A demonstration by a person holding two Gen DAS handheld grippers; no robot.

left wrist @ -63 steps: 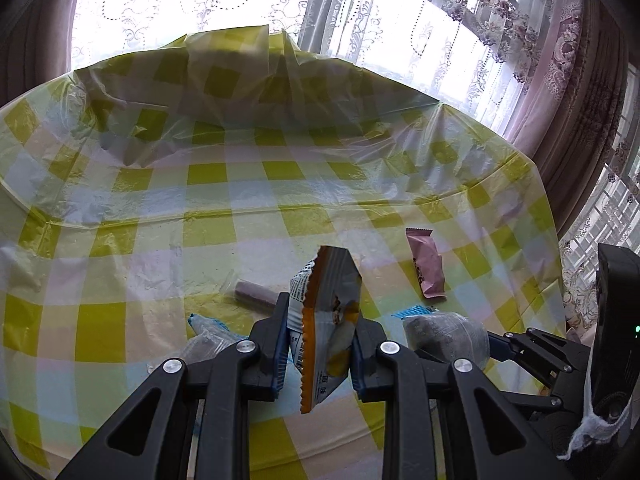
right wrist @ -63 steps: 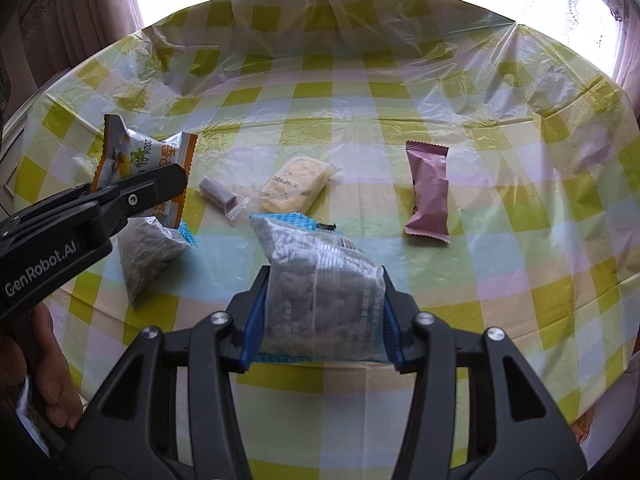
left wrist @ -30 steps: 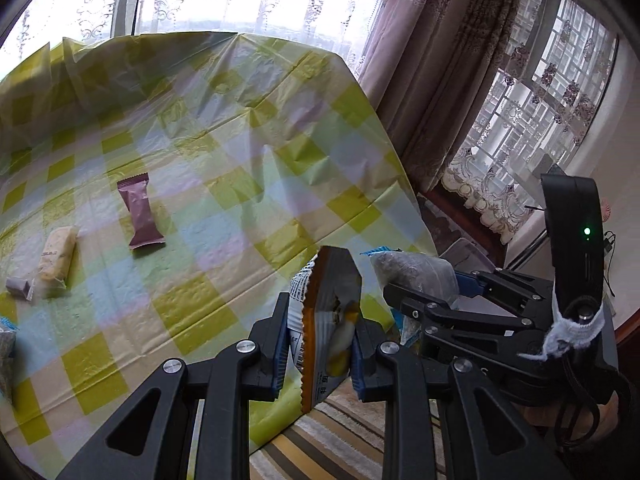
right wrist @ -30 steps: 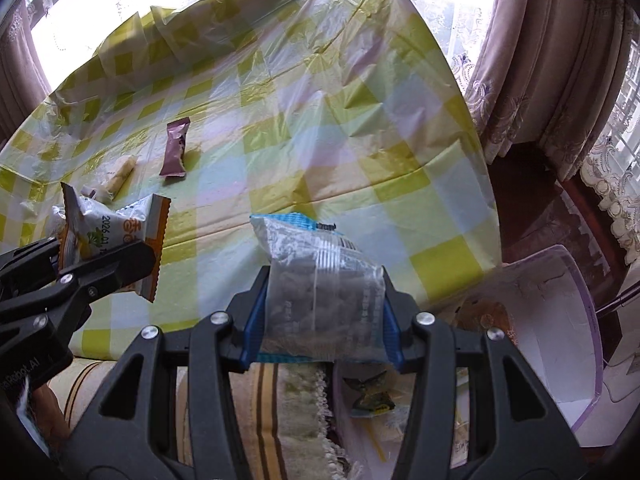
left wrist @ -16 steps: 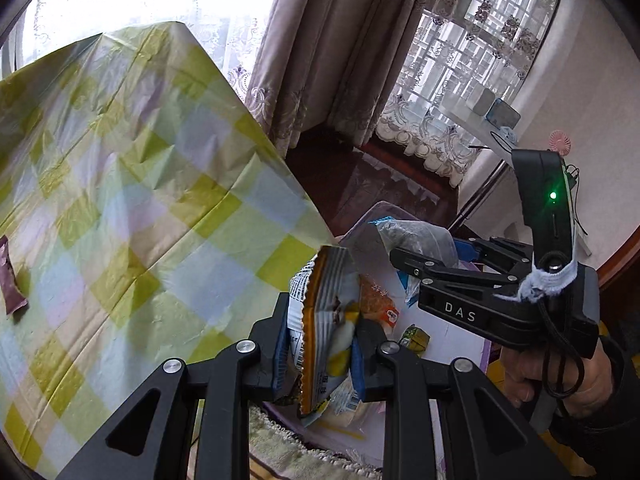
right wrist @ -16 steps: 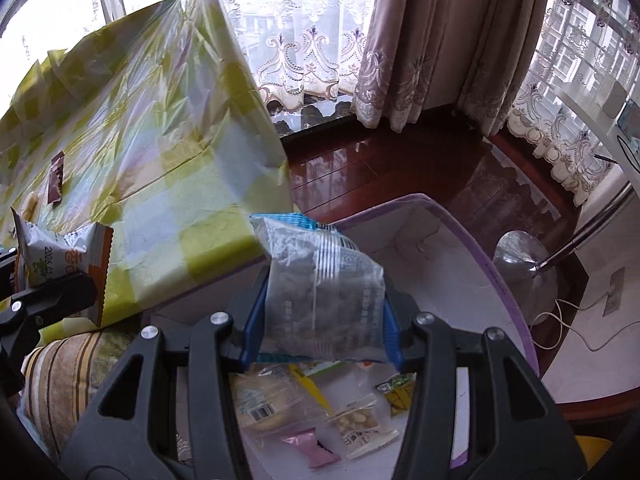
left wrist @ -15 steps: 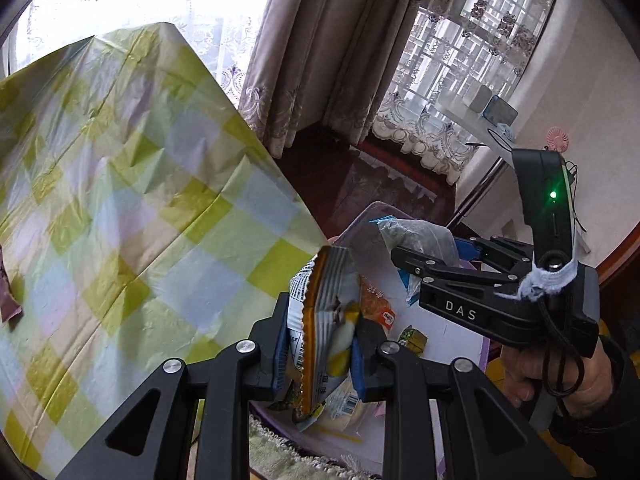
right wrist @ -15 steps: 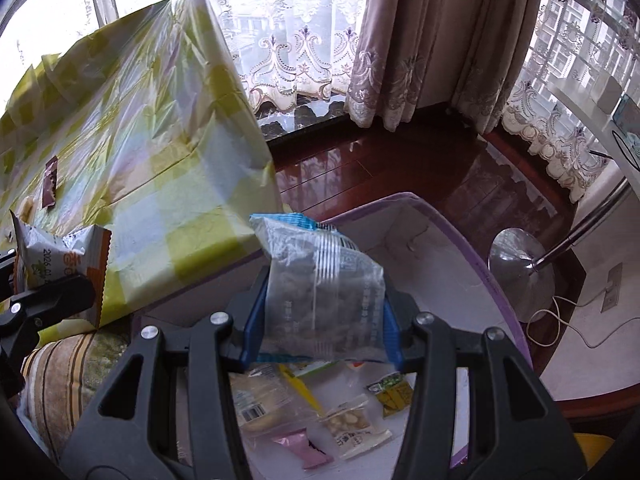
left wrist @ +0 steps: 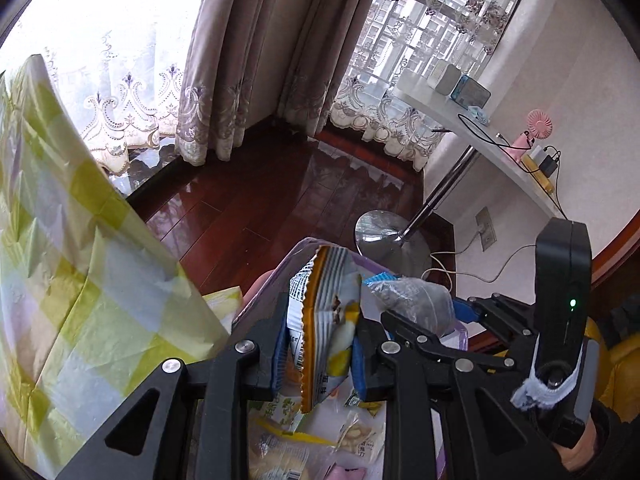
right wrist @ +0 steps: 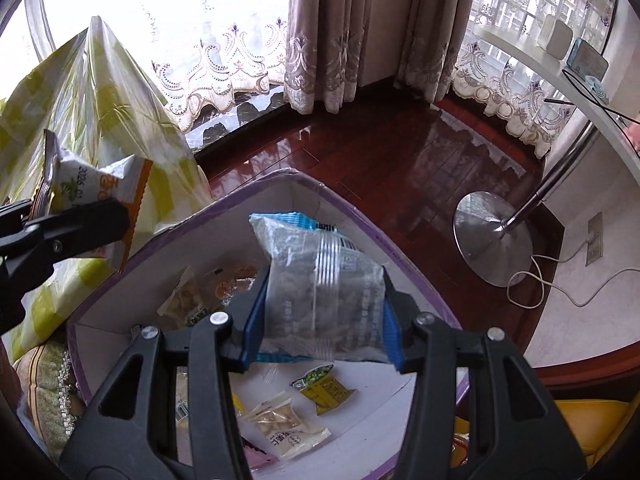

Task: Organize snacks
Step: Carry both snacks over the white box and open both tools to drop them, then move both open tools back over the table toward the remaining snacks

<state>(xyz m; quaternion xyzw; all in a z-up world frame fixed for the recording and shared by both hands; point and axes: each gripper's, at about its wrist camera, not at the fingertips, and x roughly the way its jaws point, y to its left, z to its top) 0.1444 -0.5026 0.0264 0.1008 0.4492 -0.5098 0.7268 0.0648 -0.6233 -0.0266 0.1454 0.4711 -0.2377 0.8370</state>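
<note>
Orange-edged packet (left wrist: 324, 320): upright in my left tongs, above the purple-rimmed box (right wrist: 360, 216).
Clear grey packet (right wrist: 324, 292): gripped in my right tongs, over that box.
Box contents: several small packets lying flat.

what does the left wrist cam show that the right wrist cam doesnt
Only the left wrist view shows the pink fan on the shelf and the right tongs from the side. Only the right wrist view shows the green pea packet and most of the box floor. Both show the purple-rimmed box, the orange-edged packet in the left tongs, and the clear packet.
</note>
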